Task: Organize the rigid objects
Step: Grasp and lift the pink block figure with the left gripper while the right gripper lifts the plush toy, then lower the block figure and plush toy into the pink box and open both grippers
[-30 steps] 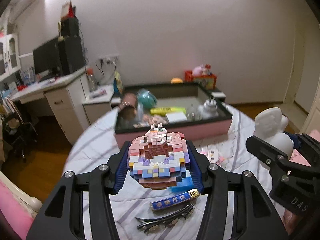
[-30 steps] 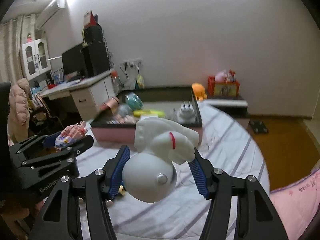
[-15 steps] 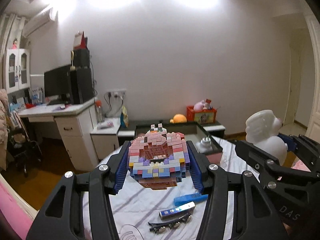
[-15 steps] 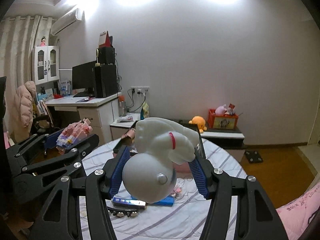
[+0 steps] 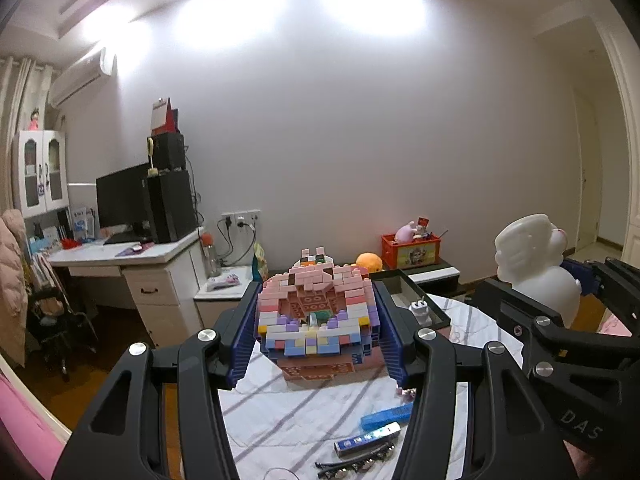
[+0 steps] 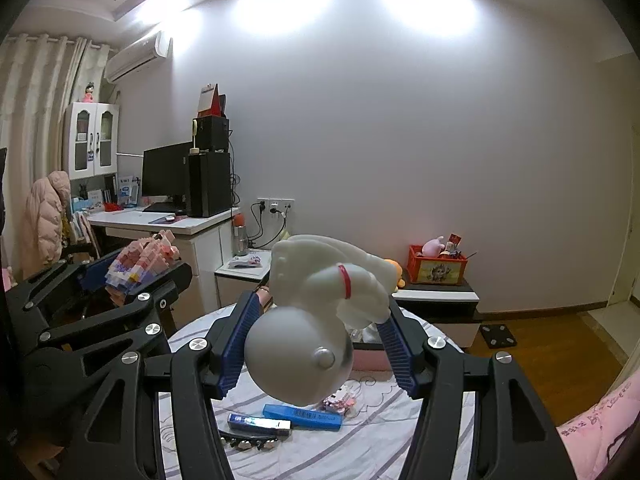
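Left wrist view: left gripper (image 5: 316, 330) clamped on the brick model (image 5: 316, 312), blue pads flat against both flanks, model carried clear above the striped tablecloth (image 5: 288, 416). Straight ahead and lower: black-rimmed tray (image 5: 404, 280), near corner just past the model, white plug adapter (image 5: 419, 307) visible inside; rest of the tray hidden behind the bricks. Tray's long axis probably across the view, cannot confirm.

Right wrist view: right gripper (image 6: 316, 338) clenched on the white figurine (image 6: 316, 304), round head toward the camera, body with red band pointing forward and up. Pink tray wall (image 6: 370, 360) just below and beyond the right pad, mostly blocked by the figurine.

Side by side, left gripper to the left, roughly level with each other. Tray ahead and below both; nearer one hard to call, likely about equal. Next move, as a guess: forward and down over the rim.

On the cloth near the camera: blue box (image 6: 302, 416), dark blue stick (image 6: 259, 424), hair clips (image 6: 246, 442).
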